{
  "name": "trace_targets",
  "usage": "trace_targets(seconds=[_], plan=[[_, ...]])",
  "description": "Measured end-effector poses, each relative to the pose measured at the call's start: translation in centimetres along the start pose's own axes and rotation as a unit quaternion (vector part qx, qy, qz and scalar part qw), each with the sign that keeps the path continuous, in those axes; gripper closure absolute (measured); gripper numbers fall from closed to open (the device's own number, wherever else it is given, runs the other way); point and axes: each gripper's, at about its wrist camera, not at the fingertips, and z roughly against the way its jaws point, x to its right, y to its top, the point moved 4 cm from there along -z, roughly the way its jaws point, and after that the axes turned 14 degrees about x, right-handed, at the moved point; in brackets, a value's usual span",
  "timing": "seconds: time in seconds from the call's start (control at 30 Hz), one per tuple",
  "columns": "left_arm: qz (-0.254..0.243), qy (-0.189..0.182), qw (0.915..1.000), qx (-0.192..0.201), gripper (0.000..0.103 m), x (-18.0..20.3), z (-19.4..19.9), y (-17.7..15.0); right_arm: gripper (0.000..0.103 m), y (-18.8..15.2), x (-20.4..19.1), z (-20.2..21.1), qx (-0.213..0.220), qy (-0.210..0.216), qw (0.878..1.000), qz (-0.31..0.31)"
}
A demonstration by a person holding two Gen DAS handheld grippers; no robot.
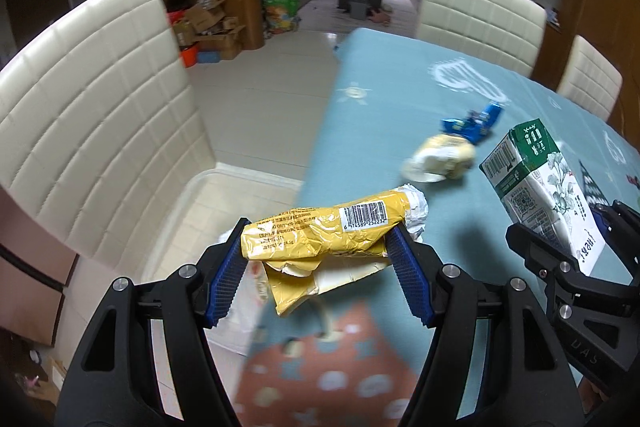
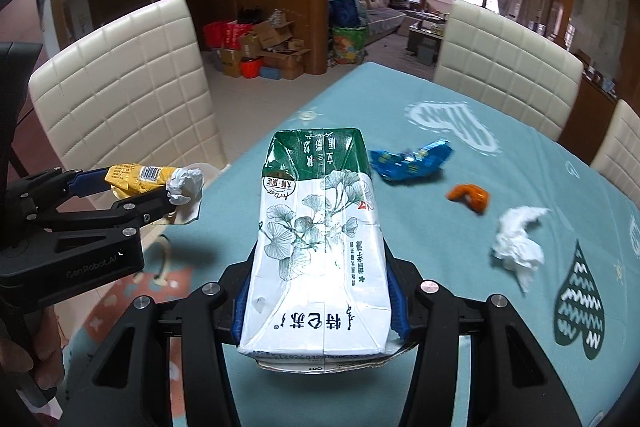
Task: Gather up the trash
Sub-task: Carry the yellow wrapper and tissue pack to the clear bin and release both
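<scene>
Left wrist view: the left gripper (image 1: 318, 247) has its jaws spread fairly wide yet closed on a crumpled yellow wrapper (image 1: 324, 227), which spans the gap between the blue pads (image 1: 228, 275), barcode up, above the table's (image 1: 380, 115) near-left edge. A white bin (image 1: 192, 203) sits below on the floor at 9 o'clock of the wrapper. At 1 o'clock on the cloth lies a pale wrapper (image 1: 440, 159) with a blue wrapper (image 1: 476, 121) just beyond it. At 3 o'clock the right gripper (image 1: 576, 247) holds a green-and-white carton (image 1: 544, 187).

Right wrist view: the right gripper (image 2: 320, 291) has its jaws pressed against the carton's (image 2: 320, 227) sides, the carton pointing away, lifted above the table (image 2: 440, 227). At 9 o'clock the left gripper (image 2: 136, 187) clamps the yellow wrapper (image 2: 140, 177). The blue wrapper (image 2: 410, 161) lies at 2 o'clock, an orange scrap (image 2: 468, 195) to its right, and a crumpled tissue (image 2: 518, 241) at 3 o'clock, all apart on the cloth.
</scene>
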Motion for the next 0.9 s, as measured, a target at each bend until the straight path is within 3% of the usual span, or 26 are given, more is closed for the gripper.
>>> trace_targets(seconds=[0.43,0.83,0.9], plan=[[0.038,0.043,0.9983,-0.009,0.034,-8.6,-1.2,0.0,0.053,2.6,-8.3,-4.6,-0.008,0.046,0.998,0.042],[0.057,0.073,0.9954,-0.022,0.031,-12.7,-3.4,0.1,0.053,4.1,-11.5,-8.2,-0.018,0.071,0.996,0.057],[0.065,0.075,0.9948,-0.026,0.025,-13.3,-3.9,0.1,0.052,4.1,-11.9,-8.8,-0.021,0.075,0.995,0.060]])
